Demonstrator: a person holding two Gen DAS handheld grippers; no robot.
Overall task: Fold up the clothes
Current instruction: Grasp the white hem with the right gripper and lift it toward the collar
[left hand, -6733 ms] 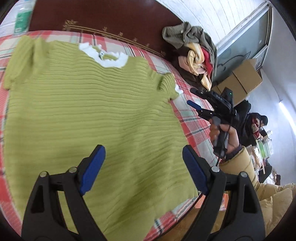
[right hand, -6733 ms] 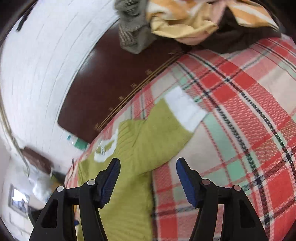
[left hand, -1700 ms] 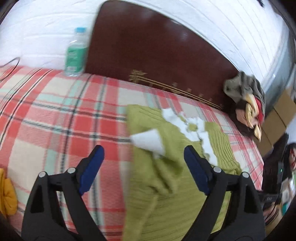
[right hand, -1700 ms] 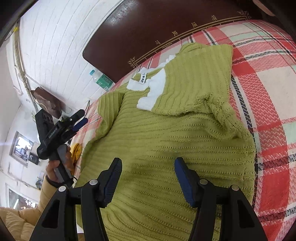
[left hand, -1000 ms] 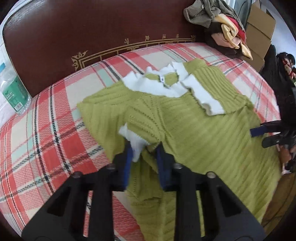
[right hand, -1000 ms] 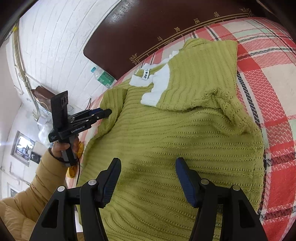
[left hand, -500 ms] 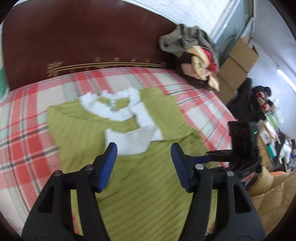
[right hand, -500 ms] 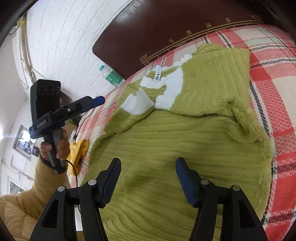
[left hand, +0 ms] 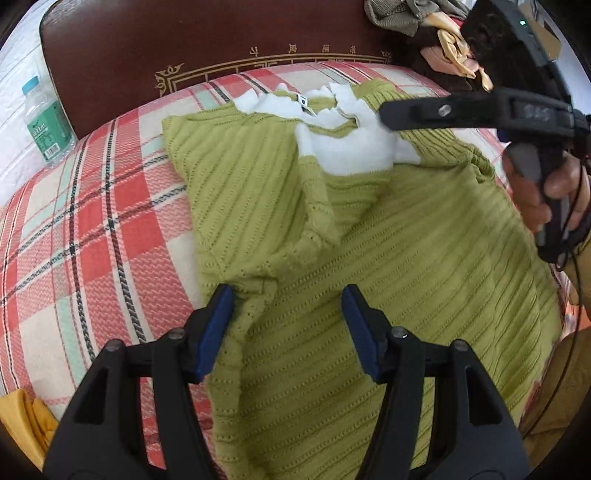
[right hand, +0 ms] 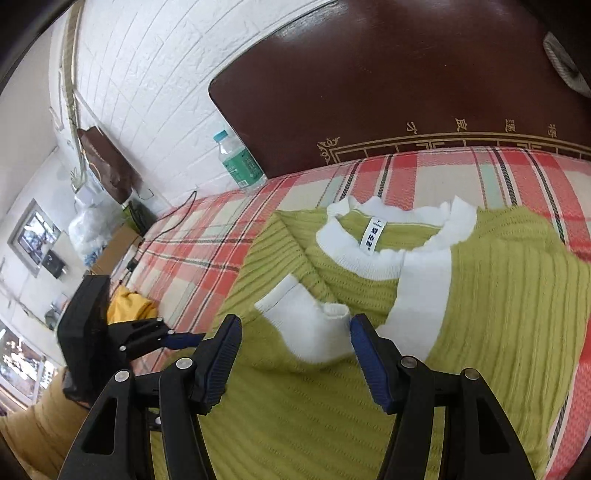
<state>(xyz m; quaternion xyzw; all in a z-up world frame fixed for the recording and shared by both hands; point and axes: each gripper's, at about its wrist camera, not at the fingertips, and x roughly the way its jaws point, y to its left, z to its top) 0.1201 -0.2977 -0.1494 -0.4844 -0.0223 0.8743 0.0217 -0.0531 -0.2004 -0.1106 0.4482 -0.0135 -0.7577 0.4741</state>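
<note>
- Your green sweater [left hand: 424, 251] lies flat on the bed [left hand: 85, 236], collar toward the headboard [left hand: 229, 40]; it is a ribbed knit with rows of small open holes, and its frilled collar [right hand: 373, 254] and cuffs are plain white.
- Both sleeves are folded in over the chest; the left cuff [right hand: 310, 328] is a soft, rounded white band lying on the green ribs.
- Your left gripper [left hand: 286, 321] has its jaws released, blue ridged pads apart over the knit near the folded sleeve's bunched edge.
- Your right gripper [right hand: 293, 352] also stands spread, empty, with that cuff between its pads; whether a pad touches it I cannot tell.
- The bed's cover is a textured woven plaid in red, cream and mint.
- The headboard is glossy dark brown with gold fretwork.
- A clear plastic bottle [left hand: 46, 122] with a green label stands beside it.
- A loose heap of clothes [left hand: 428, 26] sits at the far corner.
</note>
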